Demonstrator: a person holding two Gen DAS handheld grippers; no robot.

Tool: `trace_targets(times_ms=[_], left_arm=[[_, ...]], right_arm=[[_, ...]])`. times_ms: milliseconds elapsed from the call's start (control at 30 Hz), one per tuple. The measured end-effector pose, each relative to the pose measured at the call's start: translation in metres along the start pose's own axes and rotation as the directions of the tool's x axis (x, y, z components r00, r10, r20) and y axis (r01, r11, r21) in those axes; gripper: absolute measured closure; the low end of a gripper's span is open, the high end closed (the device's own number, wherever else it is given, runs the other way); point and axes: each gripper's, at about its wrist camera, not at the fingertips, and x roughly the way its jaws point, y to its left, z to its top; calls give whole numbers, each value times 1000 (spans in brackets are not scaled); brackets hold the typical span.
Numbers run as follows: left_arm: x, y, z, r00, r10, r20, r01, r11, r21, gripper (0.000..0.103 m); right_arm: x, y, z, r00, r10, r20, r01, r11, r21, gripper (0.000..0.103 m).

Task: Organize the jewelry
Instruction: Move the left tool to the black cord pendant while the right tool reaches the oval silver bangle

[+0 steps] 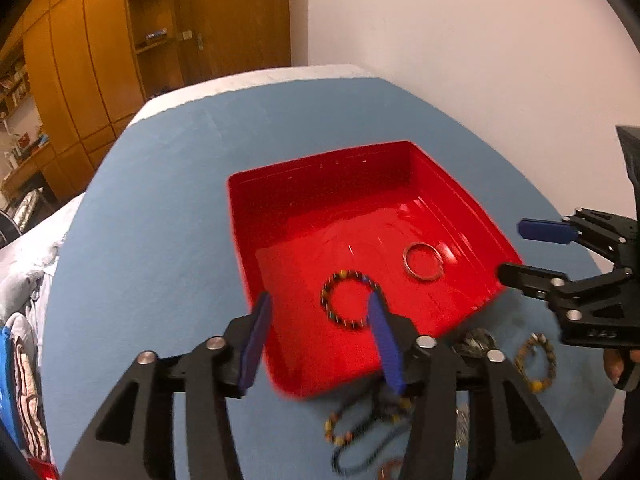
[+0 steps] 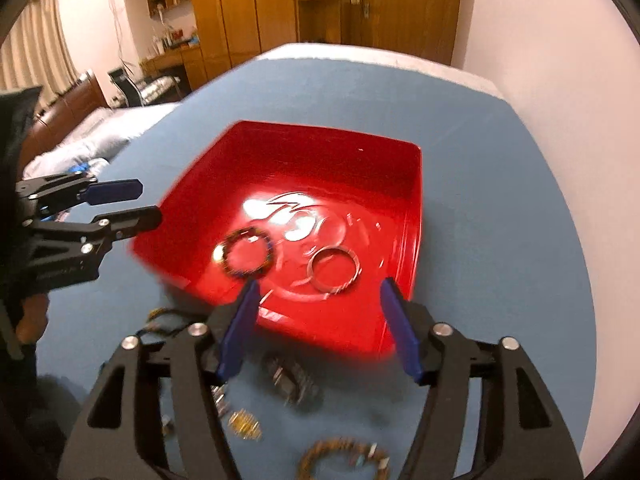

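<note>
A red tray [image 1: 320, 184] [image 2: 320, 152] sits on a blue cloth [image 1: 160, 200]. Inside it lie a dark multicoloured beaded bracelet [image 1: 325, 298] [image 2: 224, 266] and a silver bangle [image 1: 406, 262] [image 2: 312, 272], apart from each other. My left gripper [image 1: 319, 300] [image 2: 149, 200] hangs open over the tray's near left part; the bracelet lies below its right finger, with no pad touching it. My right gripper [image 2: 320, 285] [image 1: 511, 249] stands open above the tray's near right edge, with nothing between its blue pads.
Loose jewelry lies on the cloth in front of the tray: a brown beaded bracelet [image 1: 536, 360] [image 2: 344, 456], a beaded cord [image 1: 352, 428], a metallic link piece [image 2: 292, 376] and a small gold piece [image 2: 244, 424]. A white wall rises on the right, and wooden cabinets [image 1: 100, 60] stand behind.
</note>
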Motion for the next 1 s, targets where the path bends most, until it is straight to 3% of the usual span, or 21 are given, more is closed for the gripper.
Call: trace_targets(times_ms=[33, 167, 433, 700, 1000], left_arm=[[-11, -1, -7, 1000, 5, 11, -5, 1000, 2, 40], [-48, -7, -36, 999, 1, 42, -1, 1000, 3, 33], [-76, -32, -110, 998, -61, 15, 60, 998, 35, 27], [-80, -50, -165, 997, -70, -19, 70, 998, -5, 23], [-81, -50, -186, 997, -66, -31, 64, 996, -62, 22]], right_arm=[[-14, 5, -11, 1000, 13, 15, -14, 1000, 2, 36], [-47, 18, -54, 996, 79, 39, -80, 996, 26, 26], [-73, 37, -132, 989, 141, 34, -143, 985, 98, 25], [-72, 52, -177, 993, 114, 13, -115, 985, 132, 24], [-40, 64, -192, 997, 80, -21, -77, 990, 119, 24]])
